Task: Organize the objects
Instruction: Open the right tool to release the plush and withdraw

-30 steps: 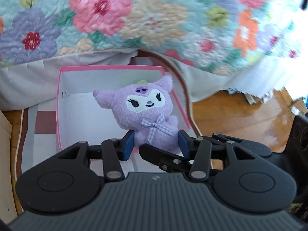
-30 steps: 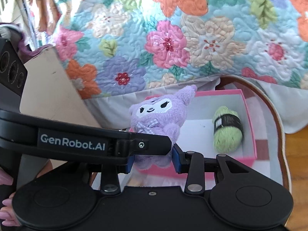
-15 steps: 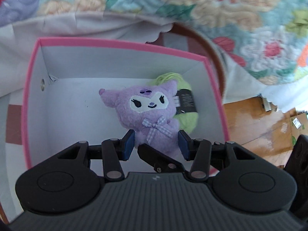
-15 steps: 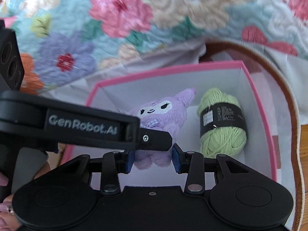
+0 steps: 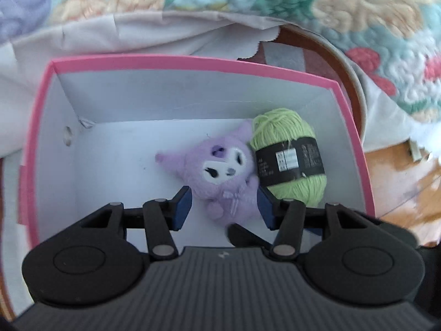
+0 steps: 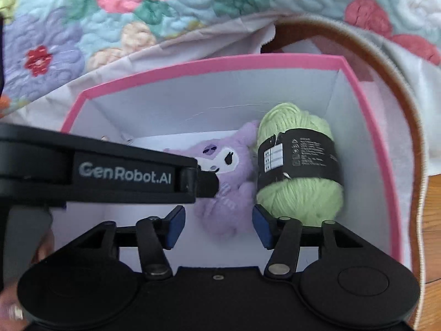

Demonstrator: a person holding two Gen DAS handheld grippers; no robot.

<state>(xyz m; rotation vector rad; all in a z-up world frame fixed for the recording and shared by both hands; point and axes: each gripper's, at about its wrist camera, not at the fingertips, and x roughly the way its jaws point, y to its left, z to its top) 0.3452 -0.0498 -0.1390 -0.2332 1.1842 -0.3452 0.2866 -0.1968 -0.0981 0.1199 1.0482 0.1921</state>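
Both tongs were parked over the pink box [image 5: 193,64] at this point, each aimed down into it. The purple plush toy [image 5: 220,176] was lying on its back on the white floor of the box, toward the right side, with one ear and its shoulder touching the green ball of yarn [image 5: 289,160] that sat against the right wall near the far right corner.

Left tongs [image 5: 223,209]: jaws had just been opening a bit, and the plush's lower body sat between the blue pads. From the left wrist view there was a thin gap on the left pad's side, while the right pad was right at the fur, so it looked let go rather than squeezed, though it's close.

Right tongs [image 6: 217,224]: jaws had just been opening too, a lot more. Clear white gaps showed on both sides of the plush's bottom end, so that one was definitely released. The right pad ended up just beside the yarn ball [image 6: 297,165].

In the right wrist view the left tool's black arm crossed over the plush [image 6: 234,176] and hid part of its face.

The box sat on a rug with a brown border [image 6: 408,127], right up against a flowery quilt [image 6: 137,8] hanging down behind its far edge. Bit of wood floor [image 5: 399,176] was visible off to the right.
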